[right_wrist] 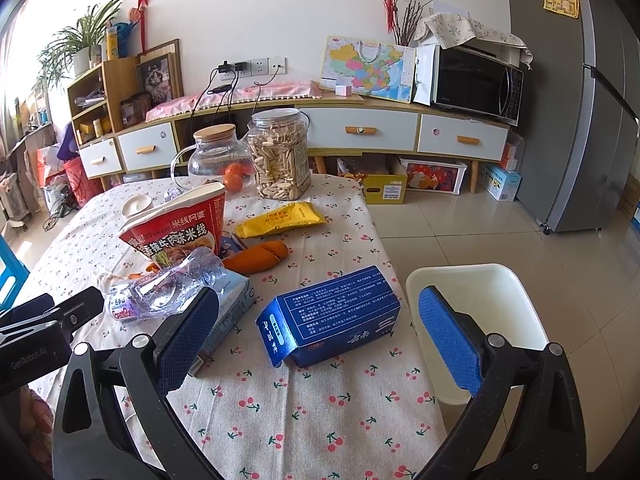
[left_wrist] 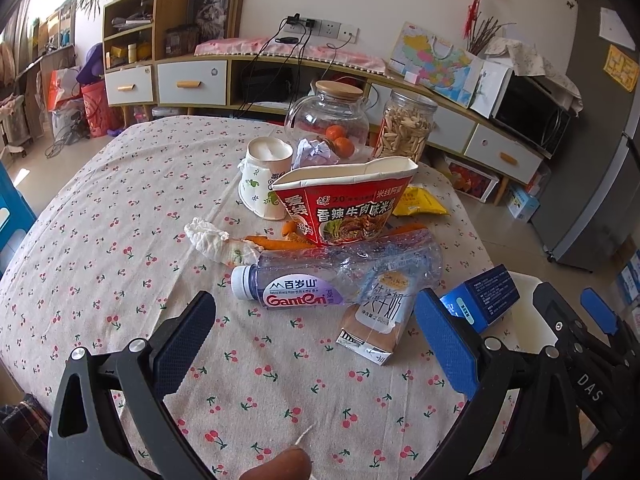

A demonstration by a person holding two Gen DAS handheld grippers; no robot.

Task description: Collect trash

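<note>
- Your right gripper (right_wrist: 320, 344) and left gripper (left_wrist: 316, 344) both hang over the table (left_wrist: 100, 240) with jaws wide and empty; closing off-centre could simply shove trash along the cloth.
- The blue box (right_wrist: 332, 316) lies nearest, beside the white bin (right_wrist: 480, 300) at the table's edge; its open flap may crumple, or a push could tip it off.
- The crushed bottle (left_wrist: 320, 280) rests on the milk carton (left_wrist: 380, 320); grab one and the other may drag.
- The noodle bowl (left_wrist: 348, 204), peels and tissue crowd the glass jug (left_wrist: 328, 120) and jar (left_wrist: 404, 128) beyond; a careless reach could knock those.
</note>
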